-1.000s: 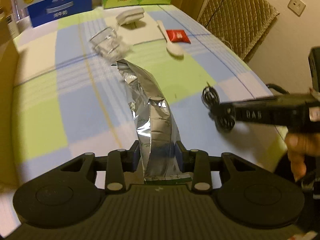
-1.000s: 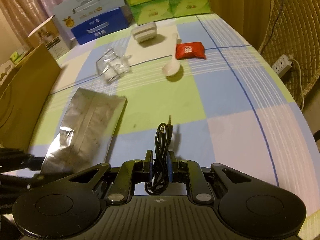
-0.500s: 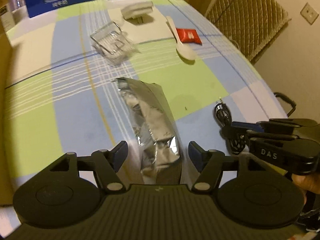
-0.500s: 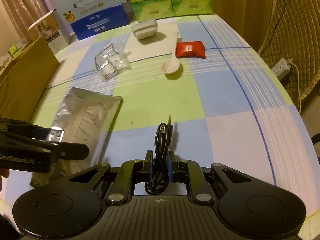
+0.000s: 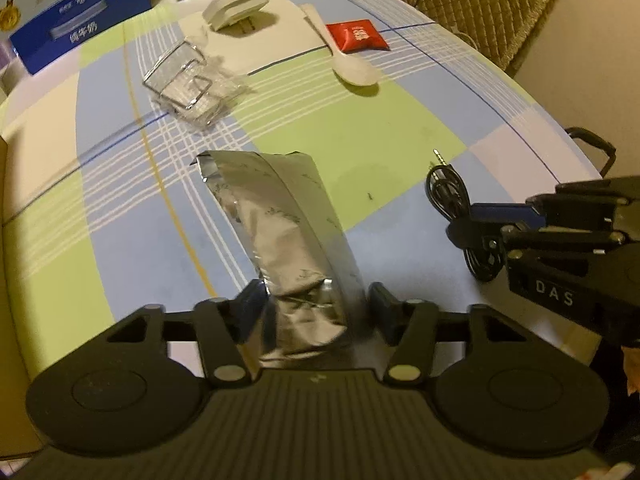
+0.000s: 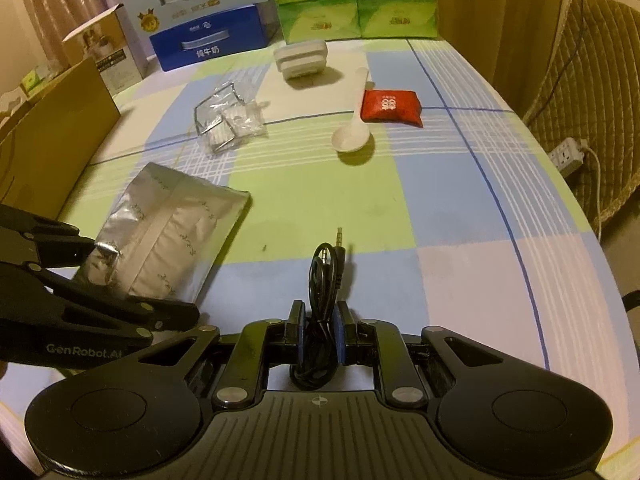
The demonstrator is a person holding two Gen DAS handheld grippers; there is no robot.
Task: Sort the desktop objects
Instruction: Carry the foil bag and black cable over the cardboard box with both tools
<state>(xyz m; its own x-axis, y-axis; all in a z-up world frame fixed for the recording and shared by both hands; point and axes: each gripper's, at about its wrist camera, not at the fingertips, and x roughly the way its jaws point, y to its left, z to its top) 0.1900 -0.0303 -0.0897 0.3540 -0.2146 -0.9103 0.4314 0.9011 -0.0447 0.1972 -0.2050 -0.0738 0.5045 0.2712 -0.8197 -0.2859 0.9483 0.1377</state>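
Note:
A silver foil bag [image 5: 280, 216] lies flat on the checked tablecloth. My left gripper [image 5: 316, 300] is open, one finger on each side of the bag's near end, the left finger nearly touching it. In the right wrist view the bag [image 6: 172, 232] lies to the left, with the left gripper [image 6: 146, 280] over its near end. My right gripper [image 6: 320, 320] is shut on a coiled black audio cable [image 6: 326, 268], whose plugs point away. From the left wrist view, the right gripper [image 5: 468, 222] holds the cable [image 5: 444, 188] low over the table.
Farther back lie a white spoon [image 6: 352, 136], a red packet [image 6: 391, 107], a clear bag with a wire rack [image 6: 228, 120] and a white box [image 6: 302, 58]. A cardboard box [image 6: 52, 140] stands left. Blue and green cartons [image 6: 208, 40] line the back. The table edge curves at right.
My left gripper let go of the foil bag, which was raised and now lies on the table. Its fingers opened wide, then narrowed slightly. The right gripper kept hold of the cable.

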